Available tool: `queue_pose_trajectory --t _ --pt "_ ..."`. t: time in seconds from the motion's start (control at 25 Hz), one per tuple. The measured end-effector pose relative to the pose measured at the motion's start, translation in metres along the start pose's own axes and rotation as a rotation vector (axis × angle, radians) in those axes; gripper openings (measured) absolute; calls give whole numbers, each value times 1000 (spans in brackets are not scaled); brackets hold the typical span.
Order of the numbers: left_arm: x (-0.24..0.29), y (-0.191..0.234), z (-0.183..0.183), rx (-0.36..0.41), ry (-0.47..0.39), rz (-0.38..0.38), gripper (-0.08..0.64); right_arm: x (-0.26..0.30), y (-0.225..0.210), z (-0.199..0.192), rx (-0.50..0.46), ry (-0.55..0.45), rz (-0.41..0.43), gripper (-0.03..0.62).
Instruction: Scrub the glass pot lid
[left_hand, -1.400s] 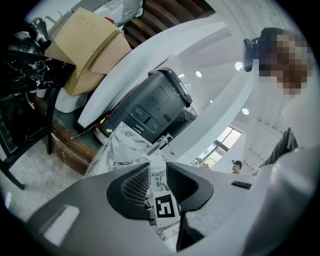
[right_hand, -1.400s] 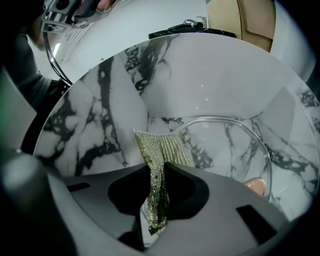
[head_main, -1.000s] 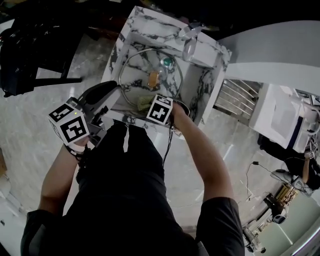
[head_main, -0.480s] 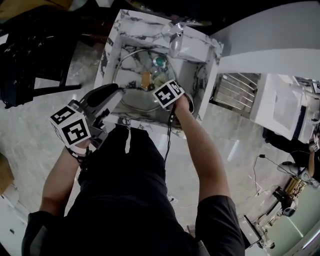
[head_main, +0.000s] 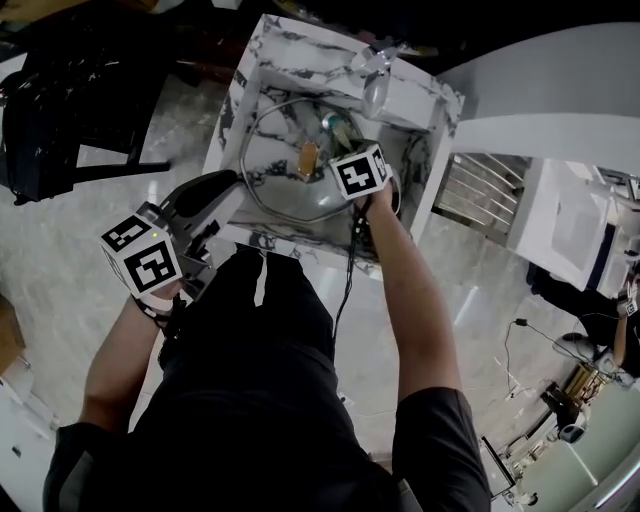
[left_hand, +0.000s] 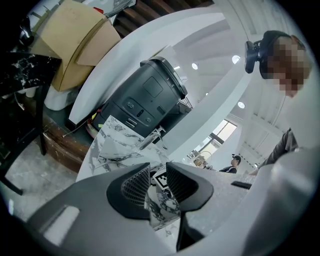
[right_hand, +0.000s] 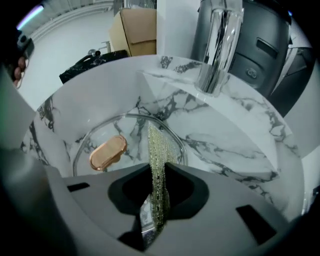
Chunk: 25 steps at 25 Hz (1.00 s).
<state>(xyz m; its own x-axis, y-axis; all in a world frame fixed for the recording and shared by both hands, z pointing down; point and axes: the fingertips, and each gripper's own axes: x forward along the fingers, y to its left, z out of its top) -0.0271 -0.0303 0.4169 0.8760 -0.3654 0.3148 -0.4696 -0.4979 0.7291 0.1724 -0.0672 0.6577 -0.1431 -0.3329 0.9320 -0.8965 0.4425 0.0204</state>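
Right gripper view: your right gripper (right_hand: 157, 172) pinches a yellow-green mesh scrubber (right_hand: 159, 147) over the glass lid (right_hand: 127, 136) in the marble sink (right_hand: 225, 132); your left gripper (left_hand: 158, 175) has its jaws apart and holds nothing.

Lid: a round, clear glass pot lid (head_main: 272, 150) with a thin metal rim is lying knob-up in the marble sink (head_main: 262, 55), in the upper middle of the head view.
Knob: its copper-coloured oval knob (right_hand: 107, 152) is sitting at the lid's centre, showing left of middle in the right gripper view.
Scrubber: a yellow-green mesh scrubbing cloth (right_hand: 157, 145) is standing edge-on, pinched in the right gripper (right_hand: 159, 175), its far end showing over the lid's right half.
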Motion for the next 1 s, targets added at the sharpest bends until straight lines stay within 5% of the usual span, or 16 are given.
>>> queue_pose_trajectory --t 0.32,0.6,1.0 --pt "-19 -2 13 31 -10 -17 101 -82 38 22 55 -202 31 63" --pt "-24 -24 30 111 -4 -58 100 -185 59 26 291 -413 58 63" --pt "-37 -73 60 351 -56 -105 58 -302 59 45 477 -683 -48 64"
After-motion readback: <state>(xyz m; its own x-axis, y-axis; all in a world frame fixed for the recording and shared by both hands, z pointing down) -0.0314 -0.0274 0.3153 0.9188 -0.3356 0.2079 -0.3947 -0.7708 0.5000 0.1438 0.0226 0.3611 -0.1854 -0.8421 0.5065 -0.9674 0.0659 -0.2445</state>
